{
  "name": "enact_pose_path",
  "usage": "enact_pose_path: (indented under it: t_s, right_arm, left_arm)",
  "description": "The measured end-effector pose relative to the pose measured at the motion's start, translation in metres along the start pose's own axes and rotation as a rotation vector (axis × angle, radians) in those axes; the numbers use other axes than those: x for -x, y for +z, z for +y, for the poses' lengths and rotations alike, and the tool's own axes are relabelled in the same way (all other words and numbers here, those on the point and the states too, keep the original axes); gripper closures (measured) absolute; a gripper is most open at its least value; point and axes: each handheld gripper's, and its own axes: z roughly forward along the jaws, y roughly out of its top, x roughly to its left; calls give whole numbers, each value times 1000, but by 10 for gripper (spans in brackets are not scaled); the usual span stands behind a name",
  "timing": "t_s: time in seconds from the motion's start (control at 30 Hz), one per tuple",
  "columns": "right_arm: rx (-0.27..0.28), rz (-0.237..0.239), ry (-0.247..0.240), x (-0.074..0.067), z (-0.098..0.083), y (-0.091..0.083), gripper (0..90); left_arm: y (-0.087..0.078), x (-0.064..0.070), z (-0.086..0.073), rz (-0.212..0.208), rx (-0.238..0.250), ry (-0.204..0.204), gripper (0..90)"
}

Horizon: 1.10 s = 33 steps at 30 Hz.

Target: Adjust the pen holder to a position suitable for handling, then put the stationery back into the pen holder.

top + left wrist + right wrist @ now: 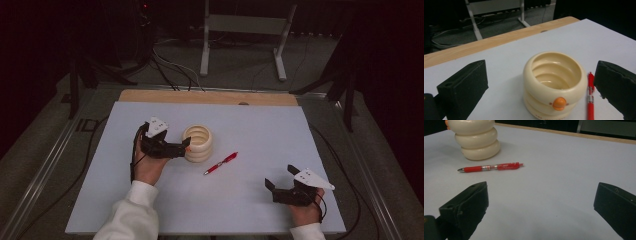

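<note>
A cream ribbed cup [198, 143] with an orange knob stands upright on the pale mat [260, 125]. My left gripper [181, 149] is open just left of it. In the left gripper view the cup [555, 82] sits between the wide-apart jaws, its hollow showing and the orange knob [559, 103] facing me. A red pen [220, 163] lies flat to the right of the cup; the left gripper view shows the pen [590, 97] beside the cup. My right gripper [281, 184] rests open near the front right. Ahead of it lie the pen [491, 167] and the cup [476, 140].
A wooden table edge [207, 96] runs along the far side of the mat. Beyond it stands a grey metal frame [243, 30] on the floor, with cables [170, 67] nearby. Metal rails [45, 165] flank the table.
</note>
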Motion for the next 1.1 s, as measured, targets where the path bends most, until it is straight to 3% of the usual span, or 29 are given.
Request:
enact_pose_path:
  t_s: [0.47, 0.87, 1.1]
  right_arm:
    - [1, -4, 4, 0, 0, 0, 4]
    - [3, -3, 6, 1, 0, 0, 4]
    - [2, -4, 8, 1, 0, 0, 4]
  left_arm:
    - [0, 17, -9, -61, 28, 2, 2]
    - [6, 42, -10, -137, 29, 49, 3]
    - [14, 55, -13, -179, 4, 80, 2]
